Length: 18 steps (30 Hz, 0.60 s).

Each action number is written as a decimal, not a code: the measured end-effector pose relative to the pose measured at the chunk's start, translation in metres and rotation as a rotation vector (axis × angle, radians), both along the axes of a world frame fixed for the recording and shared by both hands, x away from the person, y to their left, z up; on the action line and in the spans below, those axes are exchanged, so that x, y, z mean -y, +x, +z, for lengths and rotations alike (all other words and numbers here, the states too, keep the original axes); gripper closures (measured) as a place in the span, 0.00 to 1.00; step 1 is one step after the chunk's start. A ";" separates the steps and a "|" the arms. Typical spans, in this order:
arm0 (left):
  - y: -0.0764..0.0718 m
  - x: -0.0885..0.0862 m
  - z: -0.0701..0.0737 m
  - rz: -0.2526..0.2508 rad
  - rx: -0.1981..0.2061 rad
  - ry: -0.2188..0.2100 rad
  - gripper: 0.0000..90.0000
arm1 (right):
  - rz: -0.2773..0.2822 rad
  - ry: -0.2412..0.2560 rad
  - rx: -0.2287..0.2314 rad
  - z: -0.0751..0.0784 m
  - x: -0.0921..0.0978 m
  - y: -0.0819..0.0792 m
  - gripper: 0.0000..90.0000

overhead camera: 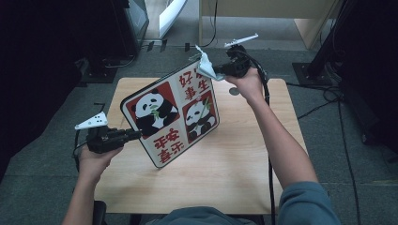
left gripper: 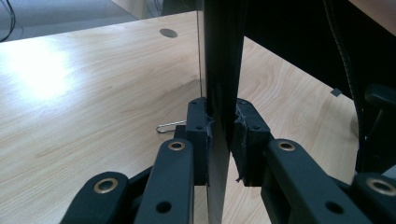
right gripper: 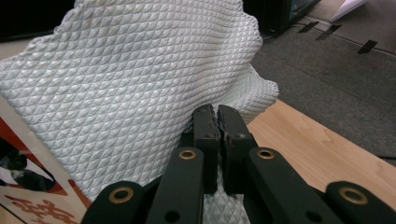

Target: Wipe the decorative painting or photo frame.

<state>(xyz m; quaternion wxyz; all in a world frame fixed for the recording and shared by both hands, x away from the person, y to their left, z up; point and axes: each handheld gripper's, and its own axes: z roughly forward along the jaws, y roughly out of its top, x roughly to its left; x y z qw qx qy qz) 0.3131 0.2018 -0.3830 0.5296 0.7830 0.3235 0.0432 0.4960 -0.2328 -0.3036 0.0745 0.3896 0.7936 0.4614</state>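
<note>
Nearest the person, the left gripper [overhead camera: 133, 135] has its fingers [left gripper: 200, 133] clenched on the lower left edge of the one panda board [overhead camera: 171, 117], holding it tilted above the table [overhead camera: 234, 159]. At the board's far top corner, the right gripper [overhead camera: 219, 70] pinches the one white cloth [right gripper: 121, 88] against it. The wiping step looks under way (judging by the pose); next, the cloth should sweep down the printed face while the left grip stays firm.
</note>
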 end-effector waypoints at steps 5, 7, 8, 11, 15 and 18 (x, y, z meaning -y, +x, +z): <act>0.000 0.000 0.000 -0.002 -0.001 0.000 0.87 | 0.002 0.002 0.000 -0.006 0.001 -0.001 0.97; 0.000 0.000 0.000 -0.002 -0.001 0.001 0.87 | 0.004 0.000 -0.005 -0.009 0.002 -0.002 0.97; 0.000 0.000 0.000 -0.002 -0.002 0.000 0.87 | 0.004 -0.001 -0.007 -0.010 0.002 -0.002 0.97; 0.000 0.000 0.000 -0.003 -0.002 -0.001 0.87 | 0.004 -0.004 -0.016 -0.014 0.003 -0.002 0.97; 0.000 0.000 0.000 -0.004 -0.003 -0.001 0.87 | 0.002 -0.003 -0.017 -0.017 0.003 -0.003 0.97; 0.001 0.000 0.000 -0.004 -0.003 -0.002 0.87 | -0.001 -0.002 -0.027 -0.022 0.005 -0.005 0.97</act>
